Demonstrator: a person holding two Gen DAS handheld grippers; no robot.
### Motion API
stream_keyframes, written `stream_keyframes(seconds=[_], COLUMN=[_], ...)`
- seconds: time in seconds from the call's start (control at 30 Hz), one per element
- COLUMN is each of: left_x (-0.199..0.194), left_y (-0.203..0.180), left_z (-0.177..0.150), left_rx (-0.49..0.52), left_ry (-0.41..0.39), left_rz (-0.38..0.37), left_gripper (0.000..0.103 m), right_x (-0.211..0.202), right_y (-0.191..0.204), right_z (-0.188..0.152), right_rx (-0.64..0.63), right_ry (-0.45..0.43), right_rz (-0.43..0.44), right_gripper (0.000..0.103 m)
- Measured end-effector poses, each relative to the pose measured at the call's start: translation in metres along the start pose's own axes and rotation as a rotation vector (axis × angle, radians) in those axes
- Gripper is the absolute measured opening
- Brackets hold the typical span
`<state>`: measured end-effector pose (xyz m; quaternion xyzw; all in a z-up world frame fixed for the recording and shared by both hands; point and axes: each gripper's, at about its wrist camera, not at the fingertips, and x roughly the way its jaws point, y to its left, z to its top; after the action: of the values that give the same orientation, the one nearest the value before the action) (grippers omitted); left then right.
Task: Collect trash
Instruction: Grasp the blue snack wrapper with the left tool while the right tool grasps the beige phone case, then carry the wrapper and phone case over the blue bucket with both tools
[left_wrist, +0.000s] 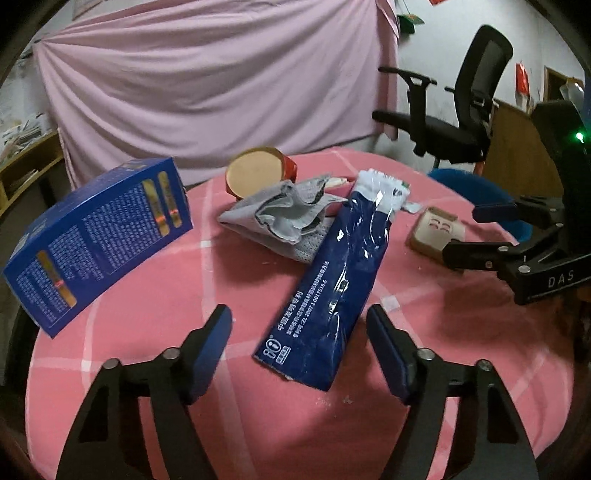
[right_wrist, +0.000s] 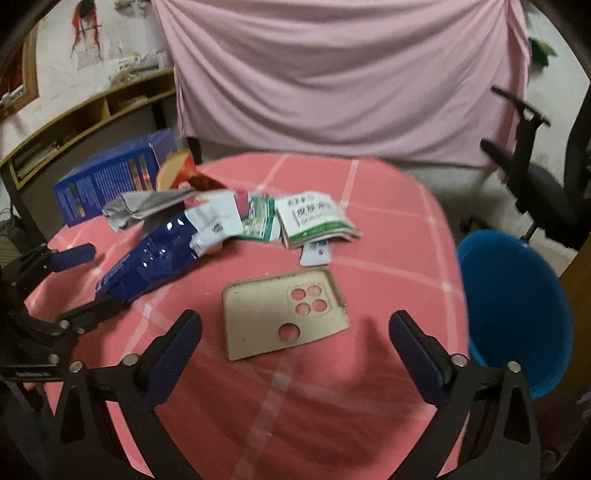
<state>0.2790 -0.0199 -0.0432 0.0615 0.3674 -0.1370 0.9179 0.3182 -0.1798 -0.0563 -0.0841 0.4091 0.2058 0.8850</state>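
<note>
A long dark-blue foil wrapper (left_wrist: 332, 280) lies on the pink-clothed round table (left_wrist: 147, 369), its near end between the fingers of my left gripper (left_wrist: 298, 310). The pads stand apart from it, so the gripper is open. Behind the wrapper sits crumpled grey foil (left_wrist: 280, 221). My right gripper (right_wrist: 295, 315) hovers open over a beige moulded phone-case tray (right_wrist: 258, 317) without touching it. Green-and-white sachets (right_wrist: 314, 218) lie beyond the tray. Each gripper shows in the other's view: right gripper (left_wrist: 461, 232), left gripper (right_wrist: 75, 284).
A blue printed box (left_wrist: 99, 240) stands tilted at the table's left edge. A red round tin (left_wrist: 258, 173) lies on its side at the back. A blue bin (right_wrist: 517, 306) stands beside the table on the right, with a black office chair (left_wrist: 461, 110) behind it.
</note>
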Motion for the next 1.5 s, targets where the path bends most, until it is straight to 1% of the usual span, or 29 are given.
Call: stream_keyframes(seconds=[0.1,0.17,0.2,0.27,0.33,0.37,0.4,0.43,0.47,0.53,0.6,0.7,0.8,0.83,0.9,1.07,1.13,1.2,1.33,1.5], left_x=[0.002,0.009,0.012,0.016,0.015,0.014,0.013,0.013,0.014,0.012,0.01,0.005,-0.004,-0.007,-0.013,-0.043,-0.053,-0.062,-0.07,-0.072], left_y=[-0.001,-0.007,-0.009,-0.011,-0.014,-0.015,-0.016,-0.019,-0.02,-0.025,-0.029,-0.032,-0.037,-0.039,-0.043,-0.054,-0.06,-0.067,-0.085,-0.105], left_z=[0.004,0.007,0.008,0.009,0.009,0.008,0.008,0.008,0.009,0.007,0.005,0.001,-0.002,-0.003,-0.003,0.002,0.009,0.02,0.044,0.075], left_rx=[0.026,0.044,0.055,0.071,0.09,0.1,0.105,0.113,0.118,0.123,0.114,0.088,0.069,0.063,0.05,0.011,0.006,0.003,0.006,0.021], left_ry=[0.01,0.016,0.026,0.039,0.034,0.031,0.03,0.033,0.036,0.031,0.023,-0.001,-0.049,-0.065,-0.098,-0.229,-0.283,-0.35,-0.46,-0.56], left_rz=[-0.006,-0.007,-0.013,-0.018,-0.025,-0.028,-0.032,-0.045,-0.052,-0.049,-0.067,-0.078,-0.085,-0.084,-0.084,-0.088,-0.077,-0.065,-0.061,-0.095], left_gripper=[0.062,0.057,0.052,0.046,0.039,0.037,0.027,0.016,0.012,0.009,0.006,0.004,0.003,0.003,0.002,0.002,0.002,0.002,0.003,0.003], right_x=[0.01,0.016,0.018,0.018,0.017,0.015,0.013,0.011,0.01,0.008,0.005,-0.004,-0.019,-0.027,-0.038,-0.073,-0.088,-0.102,-0.131,-0.15], right_y=[0.0,0.001,0.0,0.0,0.001,0.0,0.0,-0.002,-0.001,0.001,0.002,0.002,-0.001,-0.002,-0.005,-0.011,-0.012,-0.014,-0.027,-0.056], right_z=[0.003,0.004,0.004,0.004,0.003,0.002,0.001,0.0,-0.001,-0.004,-0.007,-0.013,-0.017,-0.021,-0.022,-0.035,-0.037,-0.037,-0.034,-0.02], right_rx=[-0.011,-0.02,-0.021,-0.026,-0.031,-0.033,-0.033,-0.033,-0.032,-0.027,-0.021,0.004,0.037,0.051,0.064,0.114,0.127,0.131,0.149,0.185], right_ry=[0.052,0.083,0.092,0.1,0.104,0.102,0.098,0.093,0.09,0.086,0.078,0.045,-0.029,-0.073,-0.132,-0.326,-0.407,-0.469,-0.62,-0.729], right_rz=[0.012,0.018,0.019,0.017,0.015,0.013,0.011,0.01,0.01,0.011,0.012,0.007,0.006,0.002,-0.008,-0.016,-0.027,-0.043,-0.102,-0.172], right_gripper=[0.096,0.093,0.092,0.091,0.088,0.084,0.08,0.08,0.08,0.08,0.08,0.08,0.08,0.08,0.08,0.08,0.08,0.08,0.08,0.08])
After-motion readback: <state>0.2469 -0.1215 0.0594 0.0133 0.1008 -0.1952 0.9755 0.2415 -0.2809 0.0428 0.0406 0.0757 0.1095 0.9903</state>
